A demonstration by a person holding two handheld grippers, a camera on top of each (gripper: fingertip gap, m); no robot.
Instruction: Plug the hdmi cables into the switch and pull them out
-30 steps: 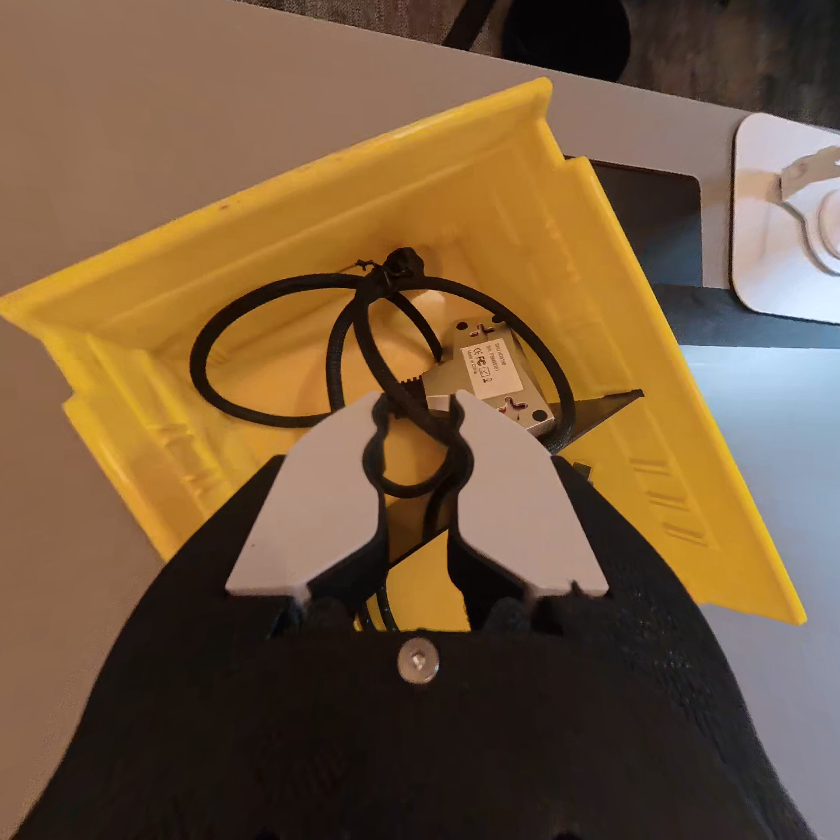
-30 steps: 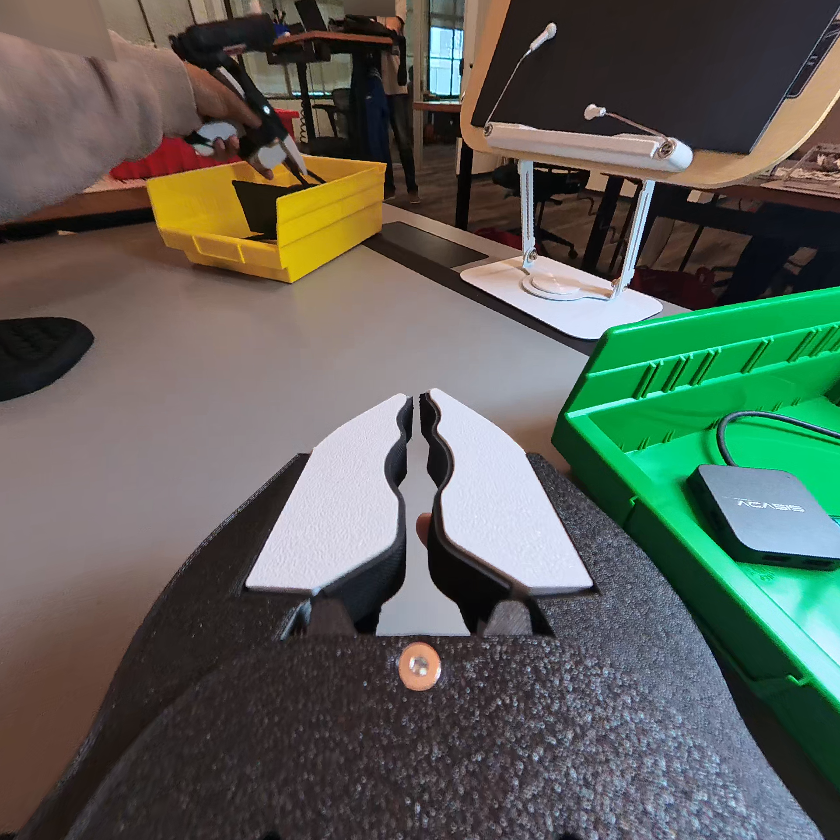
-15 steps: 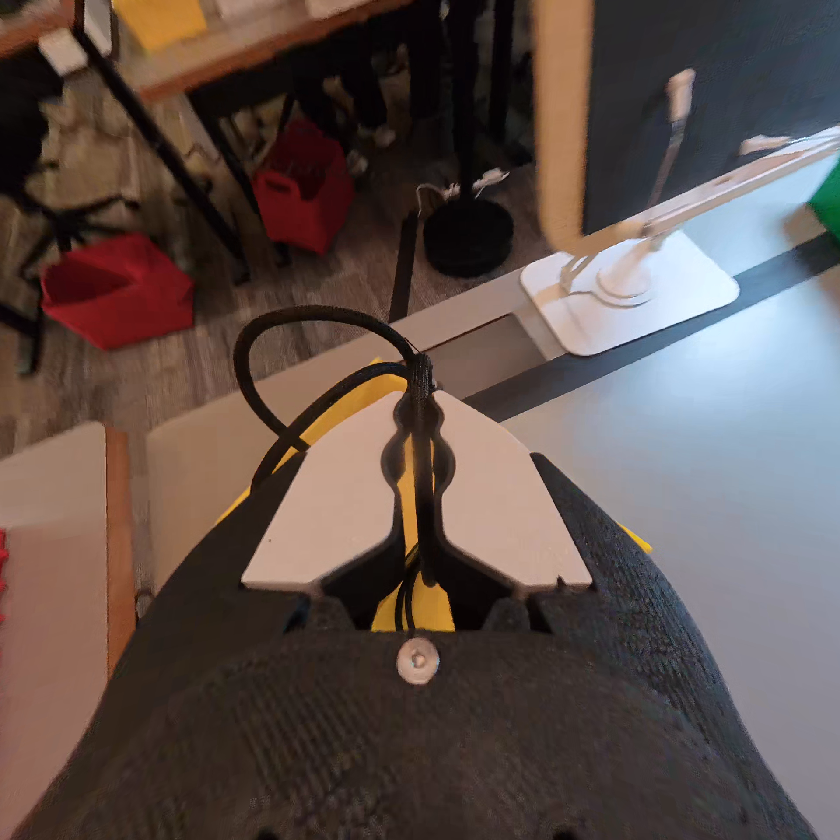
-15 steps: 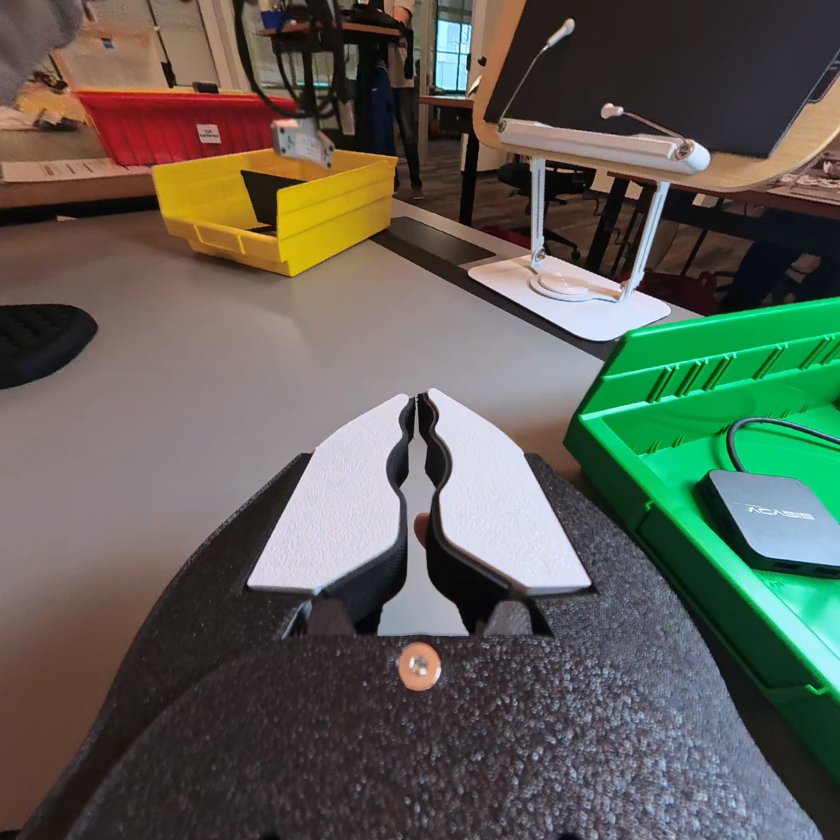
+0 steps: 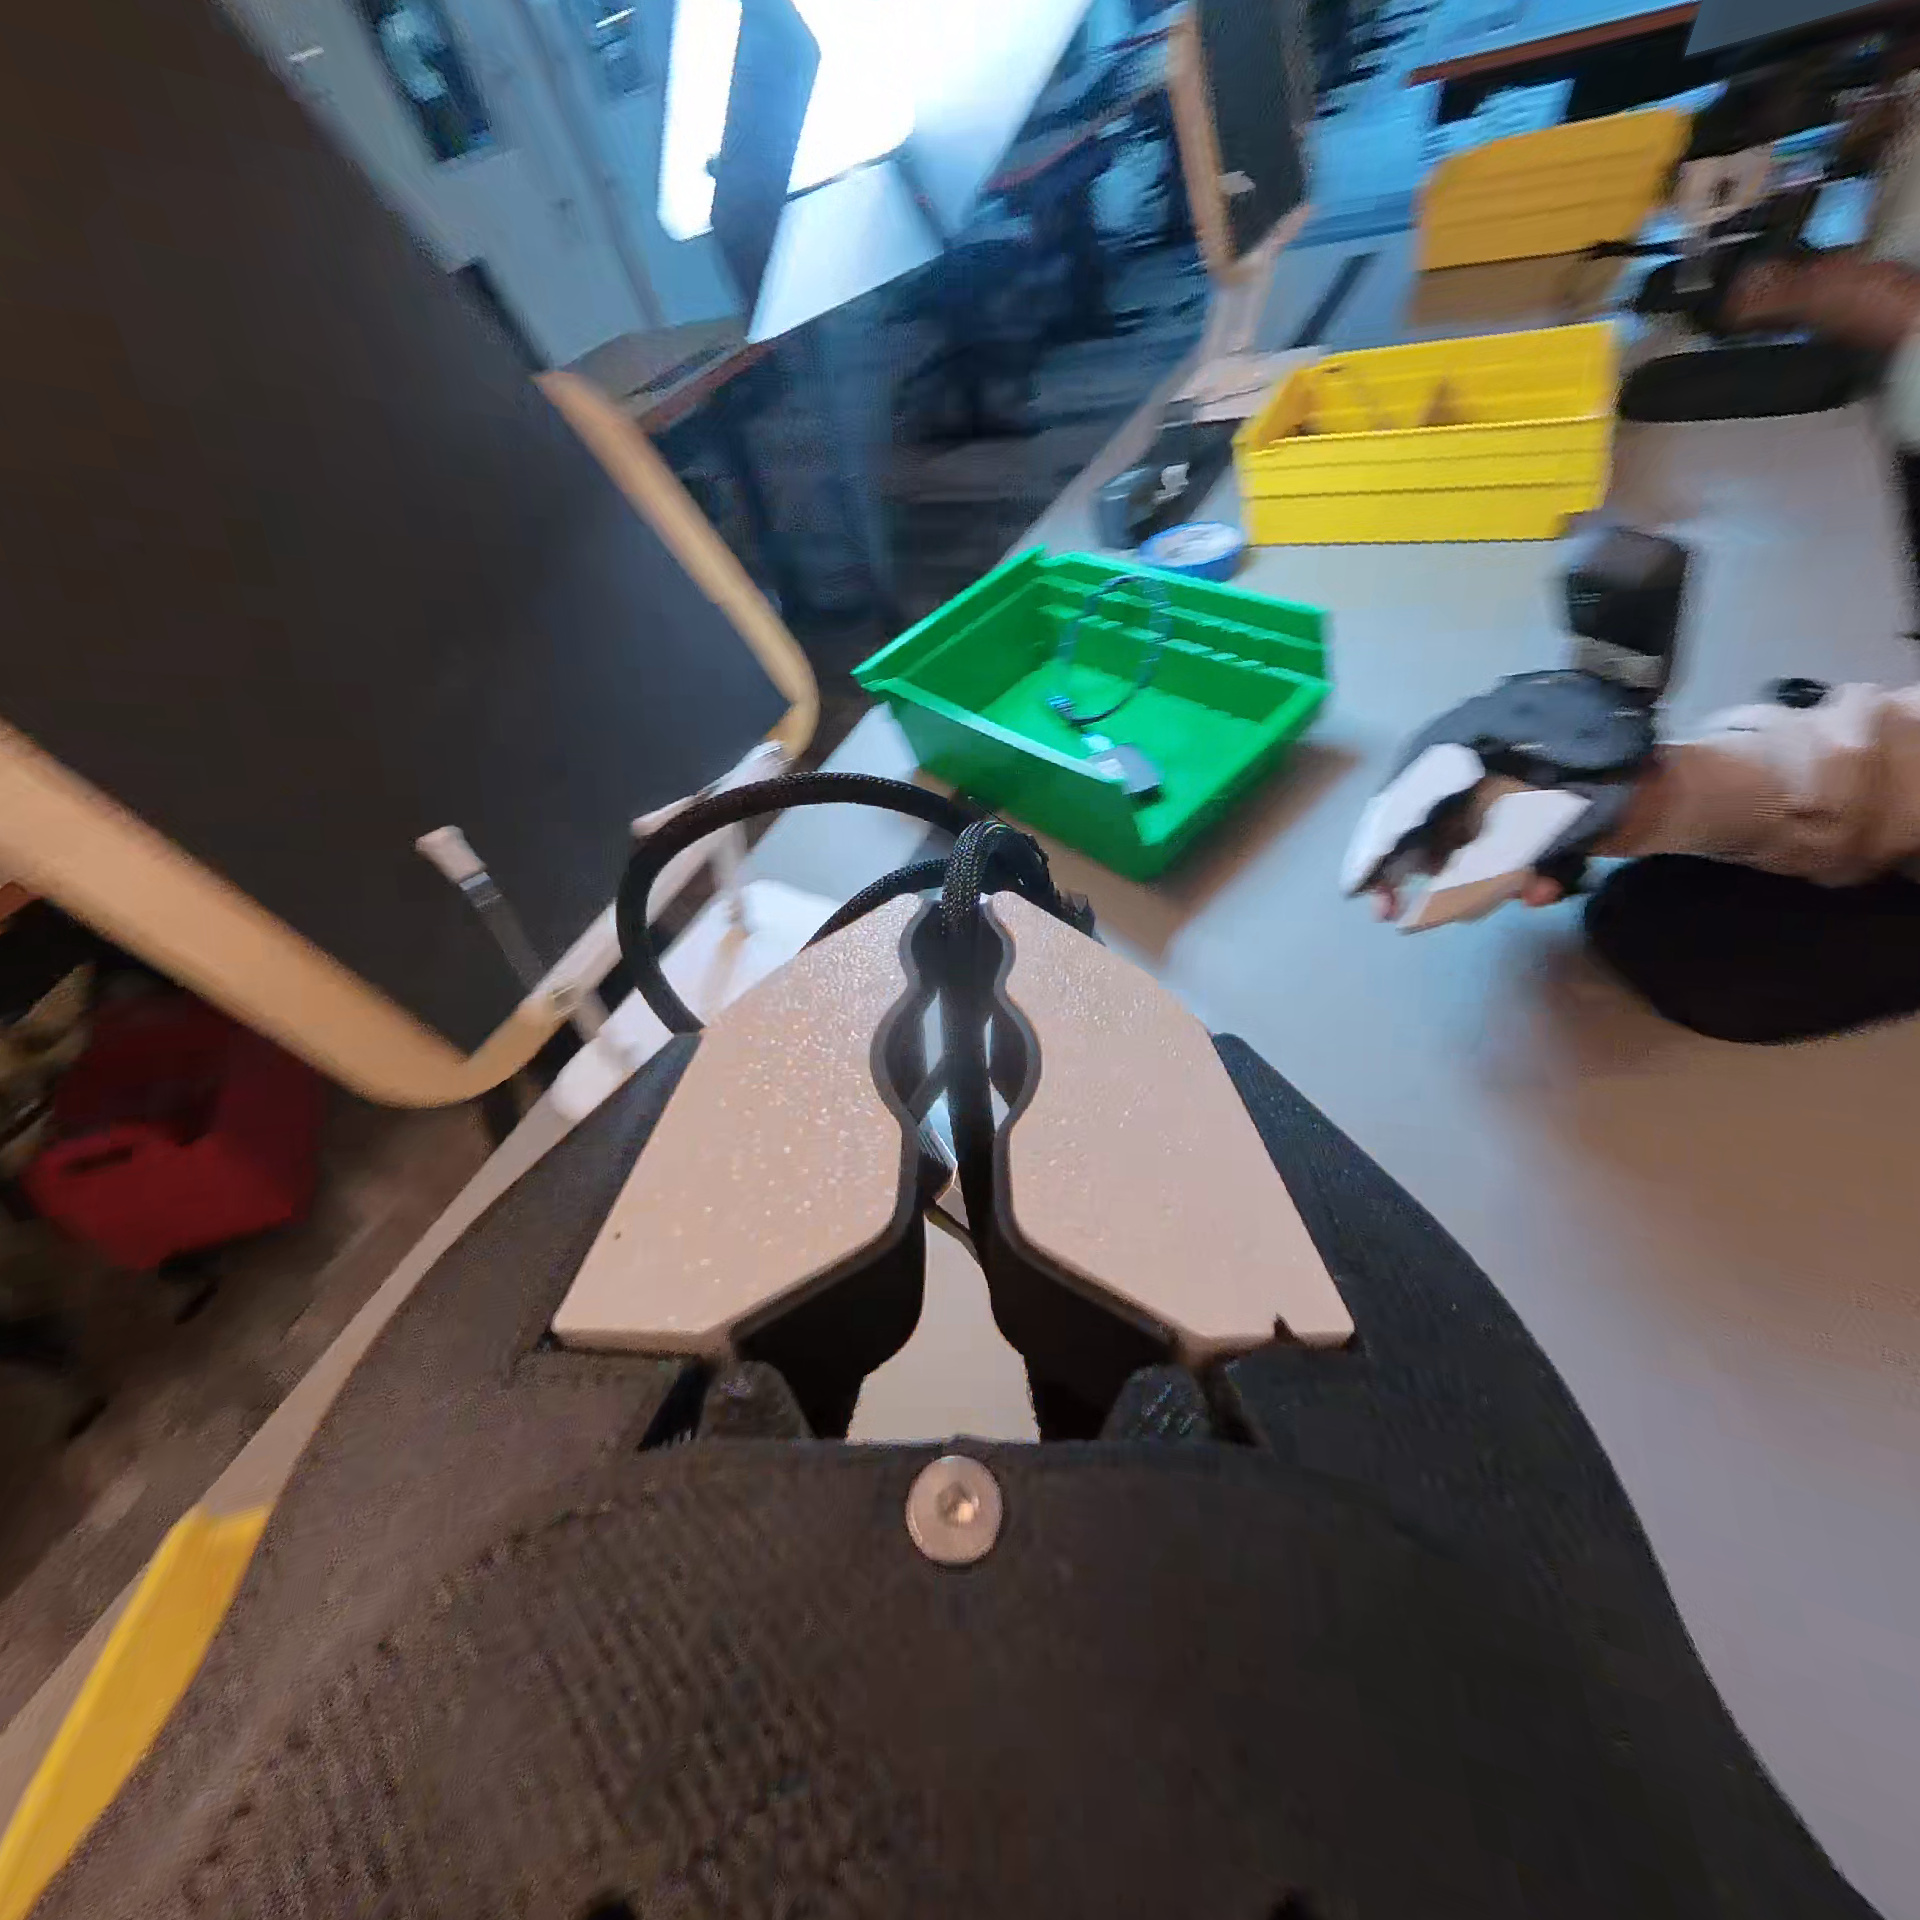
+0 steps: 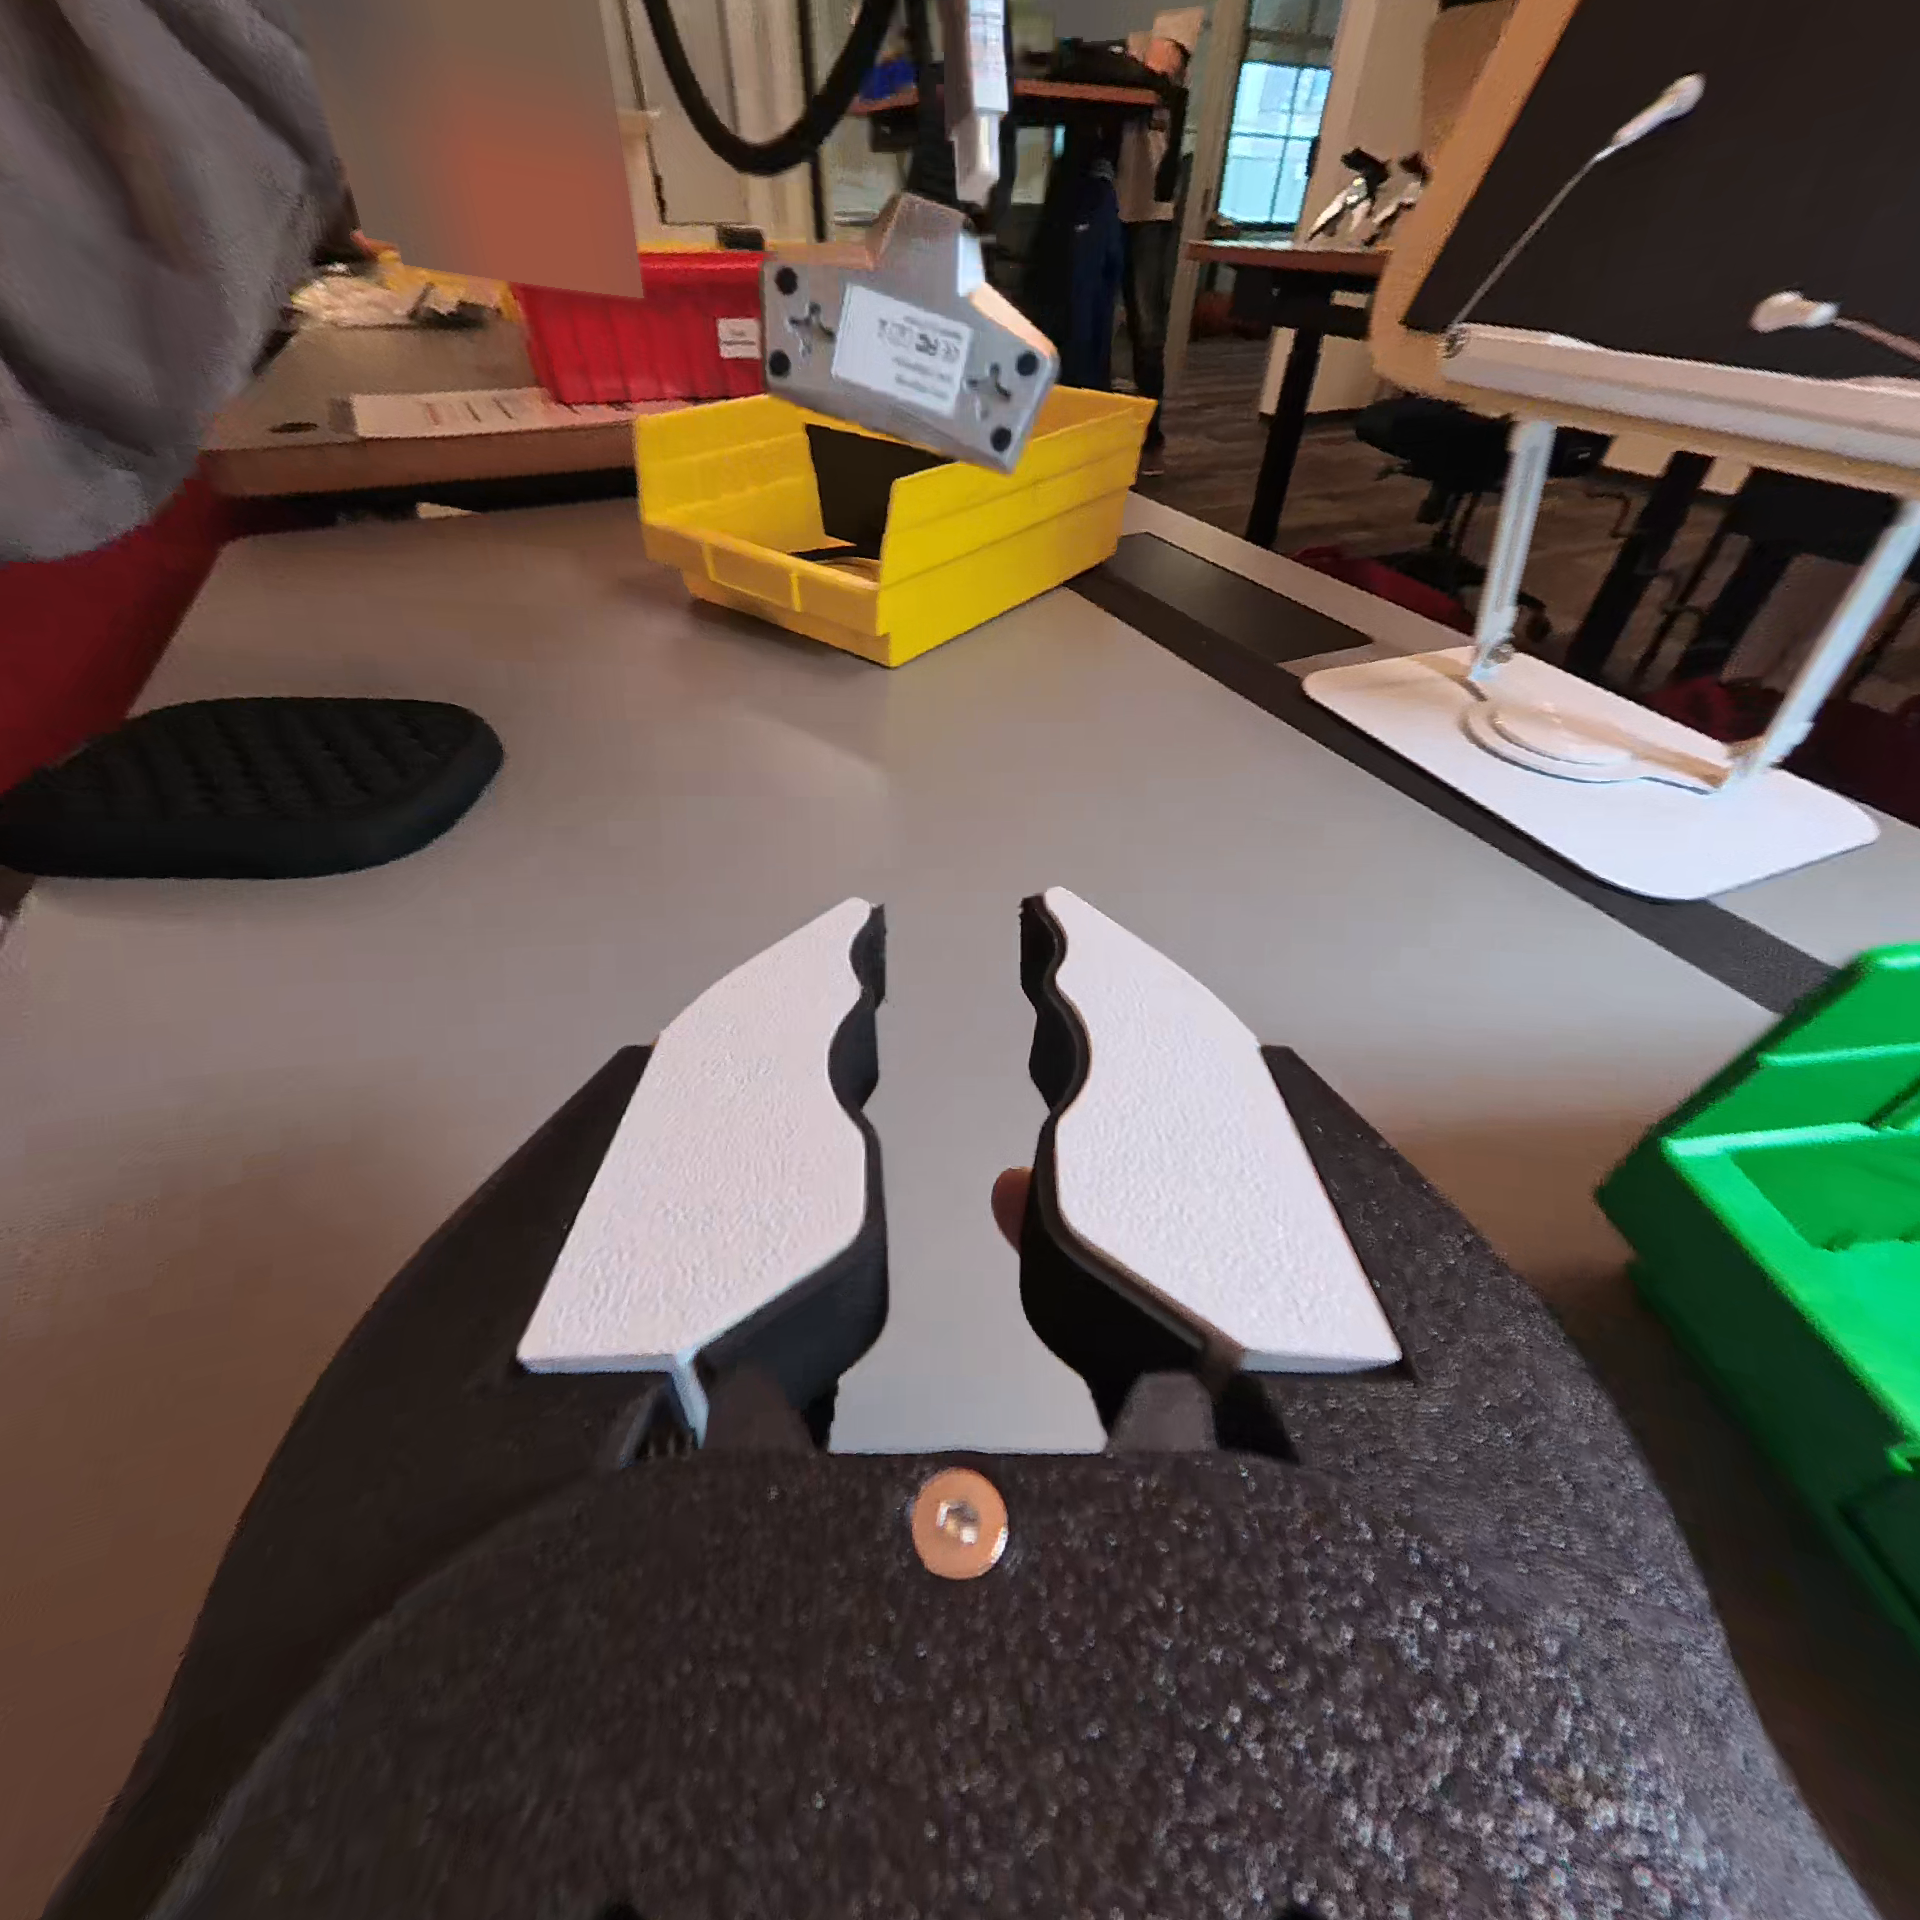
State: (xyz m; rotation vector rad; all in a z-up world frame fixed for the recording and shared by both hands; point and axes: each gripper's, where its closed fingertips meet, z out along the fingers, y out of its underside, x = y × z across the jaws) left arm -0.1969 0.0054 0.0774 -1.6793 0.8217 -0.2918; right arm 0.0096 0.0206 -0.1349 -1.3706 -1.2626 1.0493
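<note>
My left gripper [image 5: 956, 912] is shut on a black braided hdmi cable [image 5: 968, 868] and holds it up in the air; a loop of the cable curves off to the left. In the right wrist view the silver switch [image 6: 902, 338] hangs from that cable [image 6: 748, 114] above the grey table [image 6: 675, 914], underside facing me, in front of the yellow bin [image 6: 904, 540]. My right gripper [image 6: 954, 920] is open and empty, low over the table. It also shows in the left wrist view [image 5: 1455, 847], held by a hand.
A green bin [image 5: 1226, 717] on the table holds a thin cable and a small dark box; its corner shows at the right [image 6: 1787, 1195]. A white stand [image 6: 1590, 769] carries a dark board. A black pad [image 6: 249, 779] lies at the left. Another yellow bin [image 5: 1423, 447] stands farther off. About 30 cm separates my left fingertips from my right.
My left gripper has lifted the cable and the switch out of the yellow bin and swung them over towards the right gripper. My right gripper has opened.
</note>
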